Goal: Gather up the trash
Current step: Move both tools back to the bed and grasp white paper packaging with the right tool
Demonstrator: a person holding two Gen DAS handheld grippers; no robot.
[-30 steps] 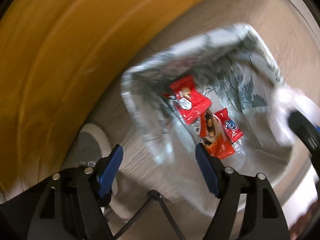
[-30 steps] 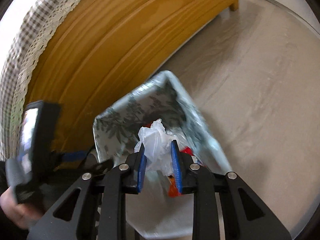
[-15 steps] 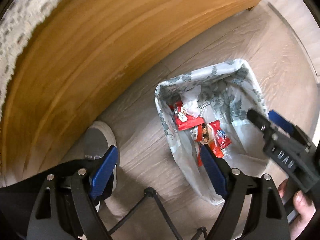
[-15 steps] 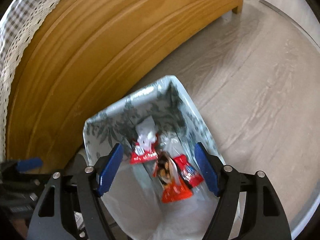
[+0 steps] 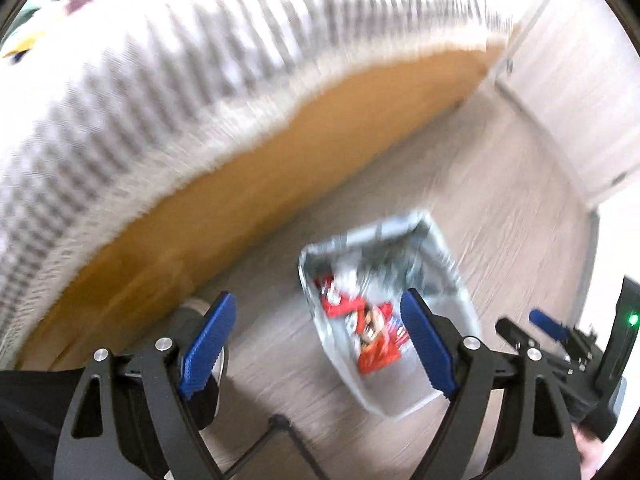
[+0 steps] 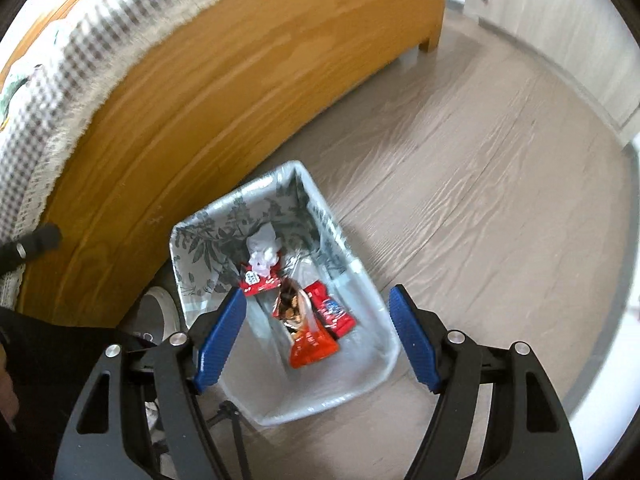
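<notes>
Floor [image 6: 480, 168] of pale wood-look planks fills most of both views. A bed [image 6: 240, 80] with an orange wooden side runs along the upper left, and a checked cover [image 6: 60, 92] with a fringed edge hangs over its top. In the left wrist view the bed and cover are blurred.

A bin [image 6: 360, 268] stands on the floor just beside the bed. It is rectangular and lined with a pale bag printed with grey leaves. In the right wrist view it sits low in the middle, its near end lying between and below the right gripper [image 6: 316, 336]. In the left wrist view the bin [image 5: 456, 280] lies ahead of the left gripper [image 5: 318, 344], nearer its right finger.

Trash lies inside the bin. A crumpled white wad [image 6: 262, 250] rests toward the far end, touching a red wrapper [image 6: 260, 282]. Nearer the camera are an orange wrapper [image 6: 312, 346] and another red wrapper [image 6: 332, 312], overlapping each other.

Both grippers are spread wide with nothing between their blue pads. The right gripper [image 5: 548, 326] also shows at the right edge of the left wrist view, beside the bin and apart from it.

A grey shoe [image 6: 156, 312] rests on the floor between bed and bin.
</notes>
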